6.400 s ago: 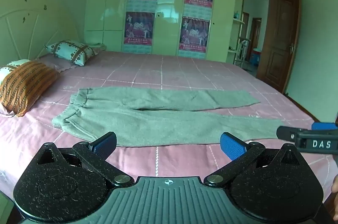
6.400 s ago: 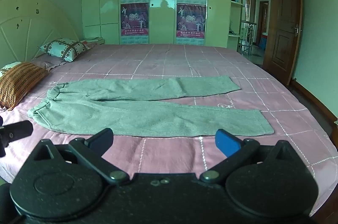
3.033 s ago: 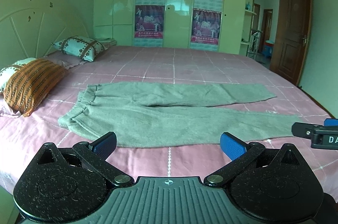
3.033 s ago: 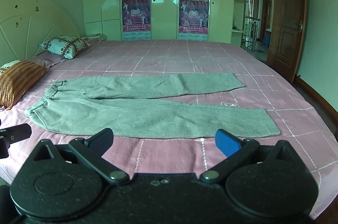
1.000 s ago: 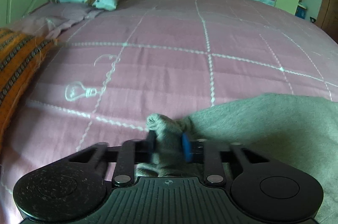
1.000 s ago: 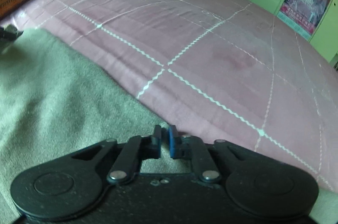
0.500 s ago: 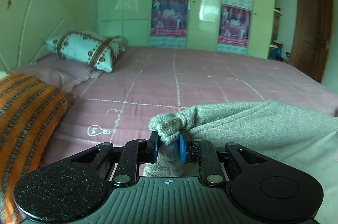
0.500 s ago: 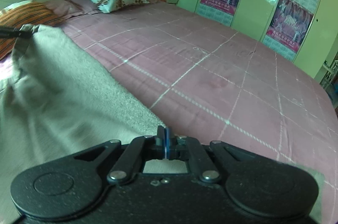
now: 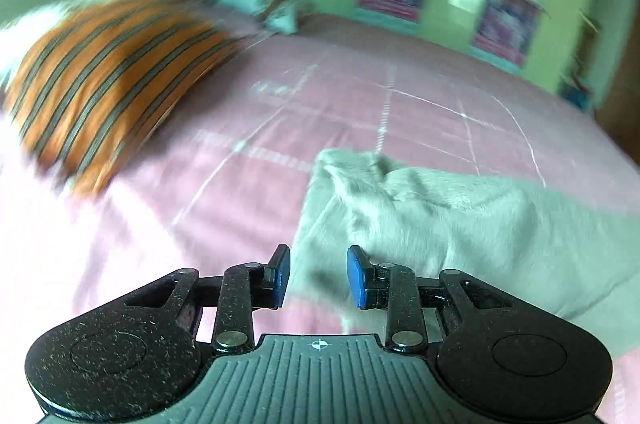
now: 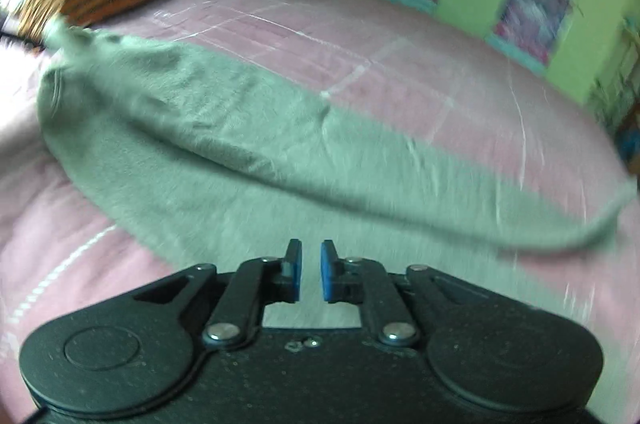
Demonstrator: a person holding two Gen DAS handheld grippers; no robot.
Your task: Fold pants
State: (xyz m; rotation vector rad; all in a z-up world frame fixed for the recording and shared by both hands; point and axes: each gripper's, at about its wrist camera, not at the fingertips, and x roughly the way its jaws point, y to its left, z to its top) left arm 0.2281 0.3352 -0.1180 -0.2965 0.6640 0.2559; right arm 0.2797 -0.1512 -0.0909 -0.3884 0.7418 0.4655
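The grey-green pants lie lengthwise on the pink bed, one leg folded over the other, waistband end toward the pillows. In the left wrist view the waistband end lies just ahead and right of my left gripper, which is open and empty, its blue pads apart above the pants' near-left corner. My right gripper is open a little and empty, hovering over the near edge of the pants. Both views are motion-blurred.
An orange striped pillow lies at the left near the headboard, with a patterned white pillow behind it. The pink bedspread stretches beyond the pants to the green wardrobe with posters.
Both grippers held the far leg's edge and carried it toward me over the near leg. Now both have let go and pulled back; the pants lie doubled.
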